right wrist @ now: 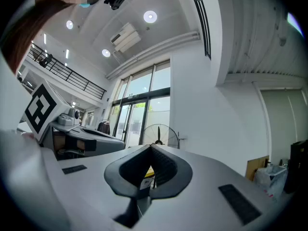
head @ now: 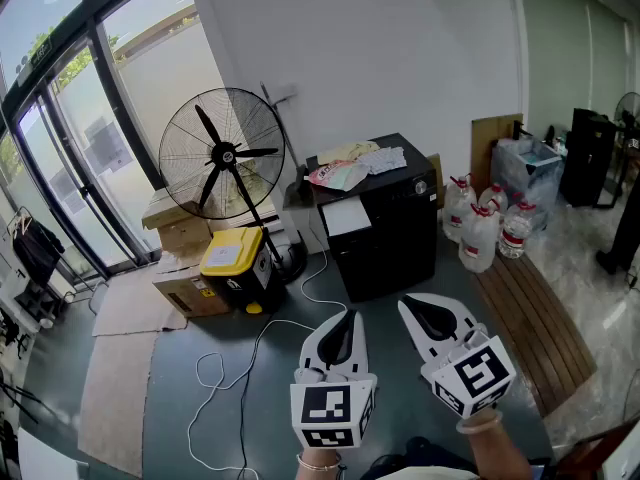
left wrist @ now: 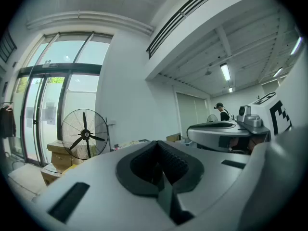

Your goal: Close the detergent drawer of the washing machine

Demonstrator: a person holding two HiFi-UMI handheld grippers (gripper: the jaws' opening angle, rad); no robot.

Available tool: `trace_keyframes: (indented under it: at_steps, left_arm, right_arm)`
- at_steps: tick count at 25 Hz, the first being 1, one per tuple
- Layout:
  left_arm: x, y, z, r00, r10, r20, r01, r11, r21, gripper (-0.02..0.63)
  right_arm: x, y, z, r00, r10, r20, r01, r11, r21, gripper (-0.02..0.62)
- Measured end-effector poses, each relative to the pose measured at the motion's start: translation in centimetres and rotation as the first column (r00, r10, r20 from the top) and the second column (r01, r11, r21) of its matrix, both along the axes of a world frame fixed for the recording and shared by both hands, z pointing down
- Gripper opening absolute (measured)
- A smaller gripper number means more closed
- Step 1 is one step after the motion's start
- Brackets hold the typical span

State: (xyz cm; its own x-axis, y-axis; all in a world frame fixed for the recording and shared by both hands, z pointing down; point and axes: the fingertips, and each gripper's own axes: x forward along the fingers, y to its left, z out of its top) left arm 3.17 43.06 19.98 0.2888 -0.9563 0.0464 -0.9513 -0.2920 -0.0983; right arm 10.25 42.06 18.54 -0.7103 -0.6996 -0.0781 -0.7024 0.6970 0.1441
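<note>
Fan [head: 222,155], yellow box [head: 232,254] (beside carton [head: 185,296]), water jugs [head: 482,230]

Pedestal fan [head: 222,155], black cabinet [head: 385,230] — left gripper [head: 347,320], right gripper [head: 410,309] below

Smooth matt plastic left tongs [head: 346,318] and right tongs [head: 410,309]; wire metal fan [head: 222,154]; cardboard box [head: 183,295]; slatted wood platform [head: 536,330].

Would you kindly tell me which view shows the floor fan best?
The head view: the fan shows whole, cage to base, beside the yellow box. The left gripper view shows it small; the right gripper view shows only its upper part.
</note>
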Motion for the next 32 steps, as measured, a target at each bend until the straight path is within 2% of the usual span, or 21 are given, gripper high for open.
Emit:
trace_keyframes:
  at_steps: [6,17,32]
  left_arm:
    - [2.1,-2.8,0.7,1.000,-0.024,-0.010,0.023,1.000,-0.015,0.017]
    - [5.6,-7.9,2.1,0.998,-0.068,-0.007,0.068,0.997,-0.045,0.017]
    - [5.3,-11.6,3.3,0.995,-0.095,0.019,0.096,0.993,-0.066,0.017]
  right_arm:
    - [2.2,-2.5,0.2,1.000,-0.012,0.021,0.012,1.000,0.004,0.025]
    - [5.6,-8.0,1.7,0.999,-0.052,0.000,0.052,0.999,-0.011,0.025]
    - [6.2,-12.8,3.4,0.998,-0.051,0.020,0.052,0.998,-0.047,0.025]
